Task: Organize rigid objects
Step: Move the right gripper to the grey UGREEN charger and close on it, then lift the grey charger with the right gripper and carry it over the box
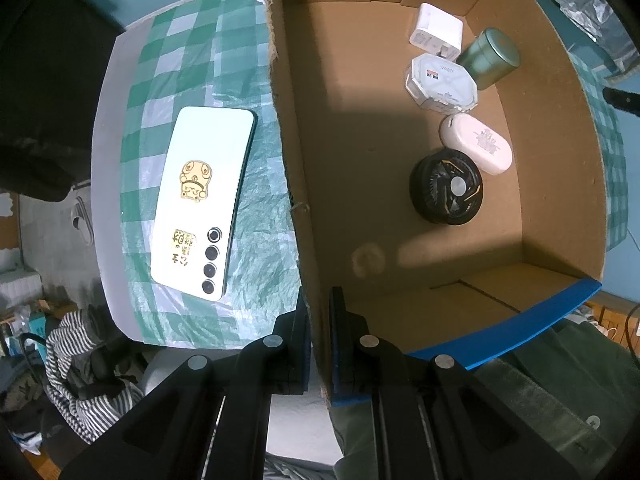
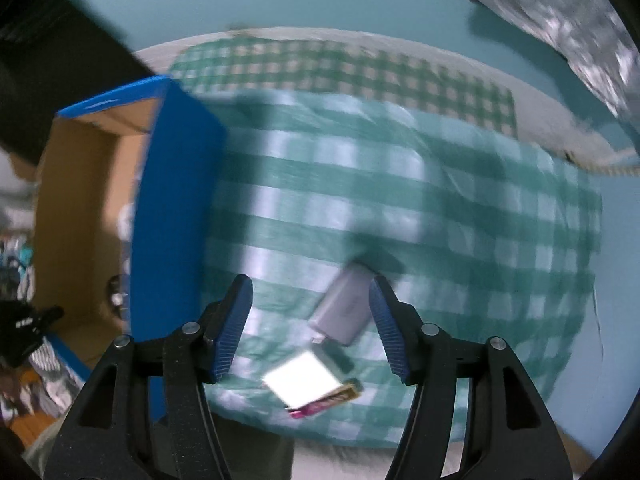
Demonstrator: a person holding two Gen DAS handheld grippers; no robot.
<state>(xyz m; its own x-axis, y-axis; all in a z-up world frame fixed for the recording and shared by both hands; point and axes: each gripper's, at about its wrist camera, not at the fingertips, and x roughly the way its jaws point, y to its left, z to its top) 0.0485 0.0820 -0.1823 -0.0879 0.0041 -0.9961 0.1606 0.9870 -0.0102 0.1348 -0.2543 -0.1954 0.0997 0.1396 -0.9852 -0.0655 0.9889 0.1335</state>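
My left gripper [image 1: 319, 312] is shut on the near wall of an open cardboard box [image 1: 316, 240], one finger on each side. Inside the box lie a black round fan [image 1: 446, 187], a pink oval case [image 1: 476, 144], a white octagonal box [image 1: 440, 82], a white charger [image 1: 436, 32] and a green tin [image 1: 490, 58]. A white phone [image 1: 202, 200] lies face down on the checked cloth left of the box. My right gripper [image 2: 310, 322] is open above a grey-white charger [image 2: 344, 310] and a small white box [image 2: 306, 378]. The right view is blurred.
The green-and-white checked cloth [image 2: 460, 220] covers the table. The box's blue outer wall [image 2: 172, 220] stands left of my right gripper. Striped clothing [image 1: 80, 380] lies below the table's edge. Crinkled plastic [image 2: 560, 20] lies at the far right.
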